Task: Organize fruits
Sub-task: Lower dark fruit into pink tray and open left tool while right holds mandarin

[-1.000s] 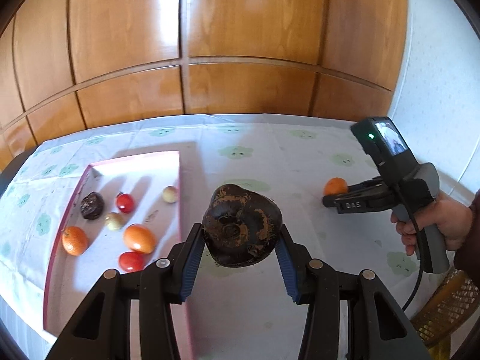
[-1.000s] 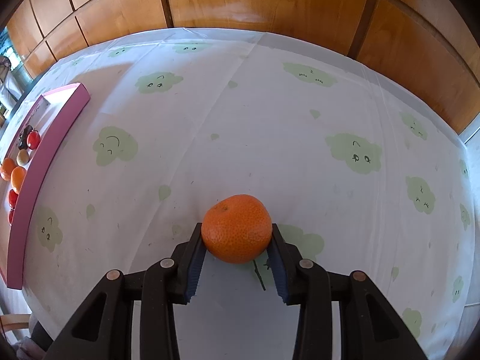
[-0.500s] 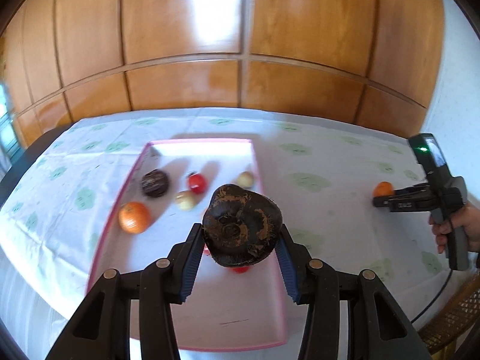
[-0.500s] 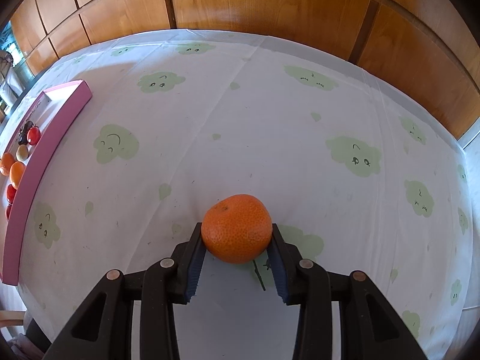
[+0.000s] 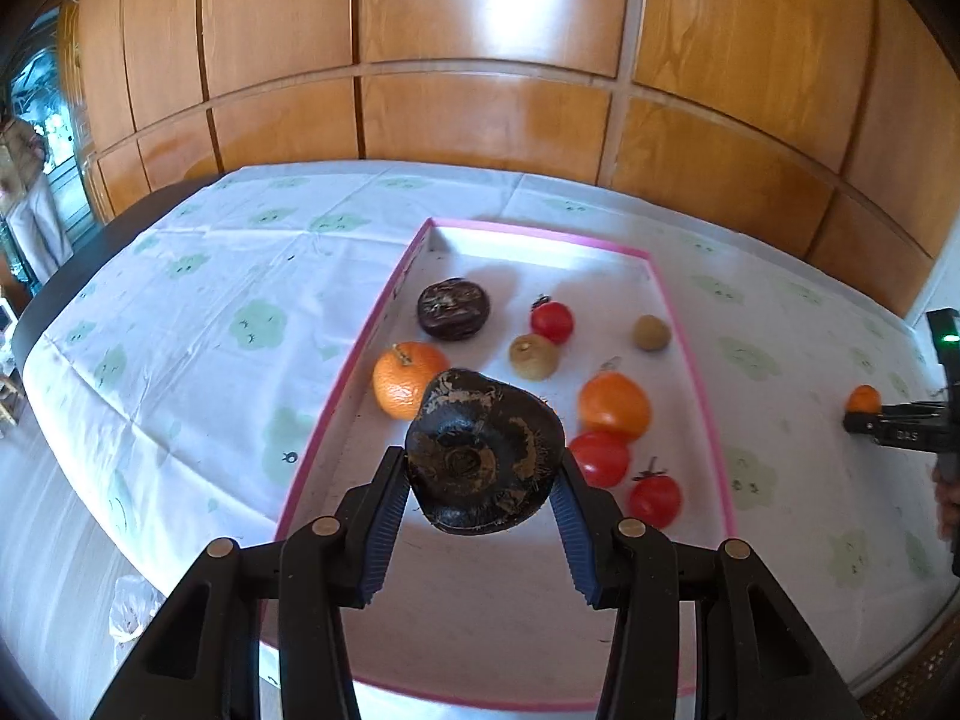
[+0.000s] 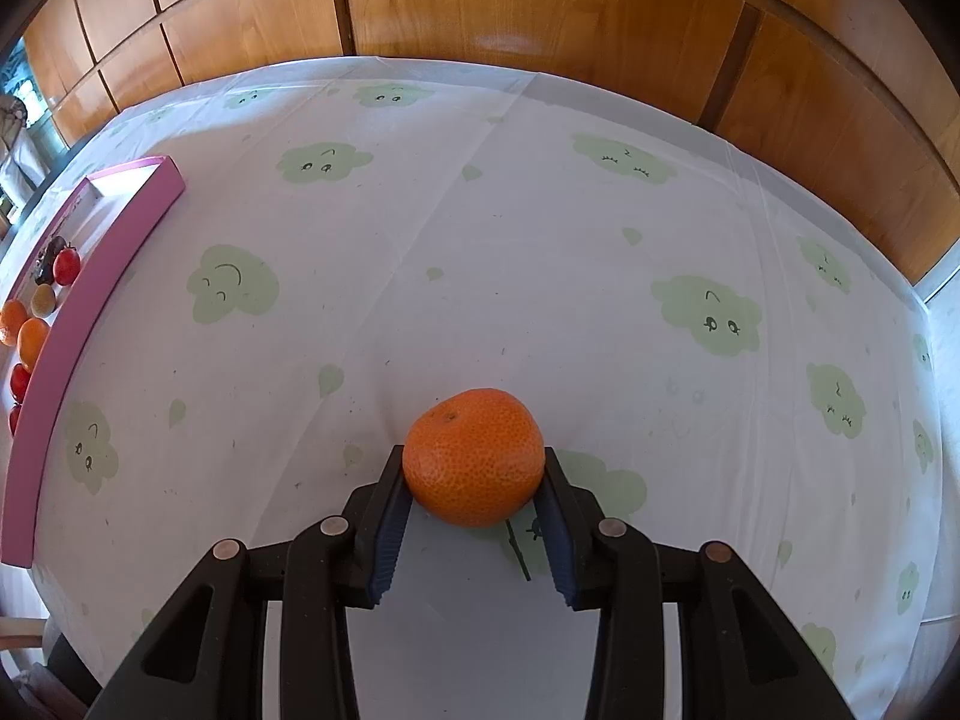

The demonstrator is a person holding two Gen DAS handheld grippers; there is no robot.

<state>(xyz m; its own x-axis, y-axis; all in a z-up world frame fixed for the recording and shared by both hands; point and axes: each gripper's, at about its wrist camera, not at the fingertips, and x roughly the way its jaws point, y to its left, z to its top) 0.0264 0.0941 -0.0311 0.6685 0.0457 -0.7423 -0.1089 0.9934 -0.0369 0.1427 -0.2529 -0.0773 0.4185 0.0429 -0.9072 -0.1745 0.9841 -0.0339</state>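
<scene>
Left tool [image 5: 480,510]: blue pads pinch a dark fruit [image 5: 485,456] at its widest sides, held above the near half of the pink tray [image 5: 699,372]. The fruit is blackish, wrinkled and flaked with brown. Its skin looks leathery and probably yields a little, so a light grip across the broad middle suits it; a harder squeeze might bruise or split it. It appears light.

Right tool [image 6: 474,516]: pads pressed on a tangerine [image 6: 474,456] at its equator, low over the cloth and well apart from the tray; whether it touches the cloth cannot be told. The pebbled rind gives good friction. The flesh beneath is soft, so a side grip at the middle is likely safest.

Tray contents: a second dark fruit [image 5: 453,308], an orange [image 5: 405,378] beside the left wall, two small brown fruits [image 5: 533,356], another orange fruit [image 5: 613,405], and three red tomatoes [image 5: 551,321]. All are round and could roll when nudged. The bare near part of the tray floor seems the easiest spot to set the held fruit down.

Surface: a table [image 6: 540,228] under a white cloth printed with green cloud faces, lightly creased. Room: glossy wooden panels [image 5: 480,114] behind the table, with a glare patch.
</scene>
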